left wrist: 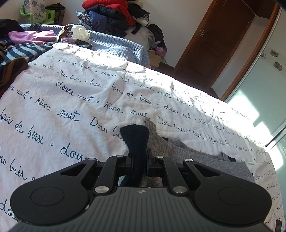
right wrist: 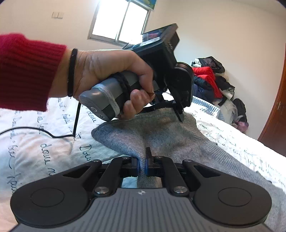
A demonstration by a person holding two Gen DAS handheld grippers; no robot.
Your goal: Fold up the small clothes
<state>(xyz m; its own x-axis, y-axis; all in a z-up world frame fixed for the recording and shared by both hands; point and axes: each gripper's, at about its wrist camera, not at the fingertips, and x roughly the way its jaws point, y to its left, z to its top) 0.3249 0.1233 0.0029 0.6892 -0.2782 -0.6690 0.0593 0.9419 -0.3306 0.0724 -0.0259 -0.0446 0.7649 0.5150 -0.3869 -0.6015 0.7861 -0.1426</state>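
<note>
A grey knit sweater (right wrist: pixel 178 141) lies on a white bedspread with blue script (left wrist: pixel 71 100). In the left wrist view my left gripper (left wrist: pixel 139 160) is shut on a dark navy part of the sweater (left wrist: pixel 135 137), which sticks up between the jaws; grey knit (left wrist: pixel 196 157) spreads to its right. In the right wrist view my right gripper (right wrist: pixel 142 163) is shut on a bunched fold of the grey knit. The left gripper, held by a hand in a red sleeve, also shows in the right wrist view (right wrist: pixel 179 114), low over the sweater's far edge.
A pile of clothes (left wrist: pixel 114 16) sits at the far end of the bed, with striped and purple garments (left wrist: pixel 26 44) at the left. A wooden door (left wrist: pixel 214 44) stands to the right. A black cable (right wrist: pixel 53 135) lies on the bedspread.
</note>
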